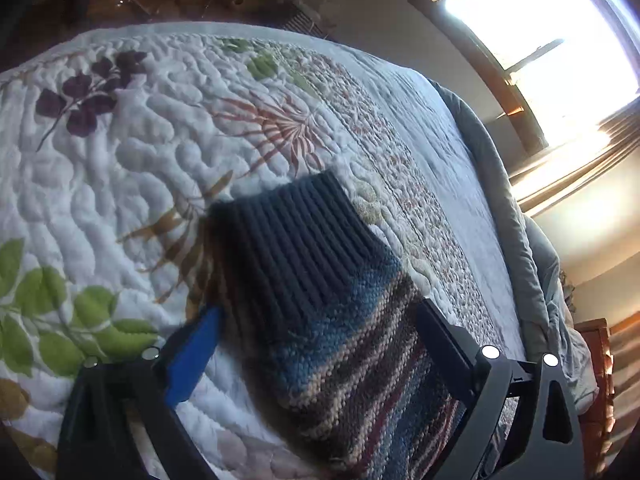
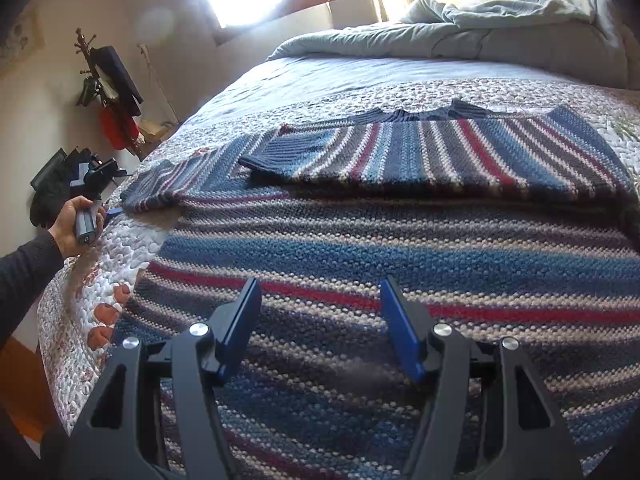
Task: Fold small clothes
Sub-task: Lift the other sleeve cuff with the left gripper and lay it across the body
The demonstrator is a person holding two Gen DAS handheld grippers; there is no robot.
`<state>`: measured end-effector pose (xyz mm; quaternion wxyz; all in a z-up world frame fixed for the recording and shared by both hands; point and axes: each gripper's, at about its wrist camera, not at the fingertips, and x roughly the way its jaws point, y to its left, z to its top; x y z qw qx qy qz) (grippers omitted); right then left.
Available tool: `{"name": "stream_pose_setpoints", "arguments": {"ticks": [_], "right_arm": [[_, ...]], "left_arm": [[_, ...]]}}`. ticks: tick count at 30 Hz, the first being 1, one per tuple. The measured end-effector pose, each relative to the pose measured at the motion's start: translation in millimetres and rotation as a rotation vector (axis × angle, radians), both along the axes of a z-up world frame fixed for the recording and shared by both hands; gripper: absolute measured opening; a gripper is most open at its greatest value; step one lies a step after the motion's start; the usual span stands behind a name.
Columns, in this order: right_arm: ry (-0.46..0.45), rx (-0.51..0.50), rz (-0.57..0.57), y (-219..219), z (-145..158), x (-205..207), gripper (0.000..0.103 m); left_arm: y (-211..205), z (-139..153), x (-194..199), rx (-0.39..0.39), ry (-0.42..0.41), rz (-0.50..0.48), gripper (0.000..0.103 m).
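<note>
a: sweater (image 2: 400, 248), striped knit in blue, grey, cream and red, spread flat on the floral quilt (image 1: 120, 168) of a bed (image 2: 320, 76). one sleeve is folded across the chest, its ribbed navy cuff (image 2: 280, 156) lying on the stripes. where is the other sleeve?

b: other sleeve (image 1: 320, 300) runs out toward the bed's edge on the left of the right wrist view. its ribbed navy cuff (image 1: 292, 232) lies on the quilt, straight ahead of the left gripper (image 1: 316, 332).

a: state of the left fingers?

b: spread wide, one on each side of the sleeve; the blue pad sits clear of the knit, the dark finger at its other edge. nothing is pinched. a hand (image 2: 78, 220) in a dark sleeve grasps that gripper's handle.

a: and the right gripper (image 2: 320, 312)?

b: fingers parted, blue pads tilted over the sweater's body near its lower part, gripping nothing.

a: background?

b: rumpled grey duvet (image 2: 460, 28) at the far end of the bed, bright window (image 1: 552, 44) beyond.
</note>
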<state>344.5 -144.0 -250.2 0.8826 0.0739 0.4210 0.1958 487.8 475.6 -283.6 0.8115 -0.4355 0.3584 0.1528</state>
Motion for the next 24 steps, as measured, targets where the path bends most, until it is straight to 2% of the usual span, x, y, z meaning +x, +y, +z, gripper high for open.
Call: {"name": "stream_pose_setpoints", "arguments": {"ticks": [4,5,6,7,8,10,12,15,17,19,22,24], "right_arm": [[0.004,-0.011,0.003,2,-4,0,0.063],[0.003,-0.012,0.004,2,-4,0,0.063],[0.003,-0.012,0.004,2,-4,0,0.063],[0.005,-0.011,0.004,2,-4,0,0.064],[0.009,-0.011,0.004,2,-5,0,0.064],[0.016,-0.009,0.004,2,-7,0,0.064],[0.017,-0.009,0.004,2,-7,1,0.064],[0.02,-0.009,0.006,2,-8,2,0.064],[0.021,-0.006,0.006,2,-8,3,0.064],[0.023,0.0,0.006,2,-8,3,0.065],[0.025,0.002,0.005,1,-9,3,0.065],[0.027,0.003,0.005,1,-9,3,0.065]], "left_arm": [[3,2,1,0.004,-0.008,0.006,0.095],[0,4,1,0.027,0.0,0.005,0.085],[0,5,-4,0.048,0.012,0.002,0.069],[0,4,-4,0.059,0.042,0.003,0.034],[4,3,-8,0.049,0.045,0.017,0.026],[9,3,-13,0.031,0.03,0.032,0.021],[6,11,-18,0.07,0.01,0.043,0.016],[5,30,-40,0.115,-0.05,0.143,0.012],[6,32,-42,0.133,-0.036,0.15,0.012],[11,22,-36,0.109,0.029,0.145,0.012],[14,14,-34,0.086,0.038,0.149,0.012],[17,4,-33,0.036,0.049,0.148,0.023]]}}
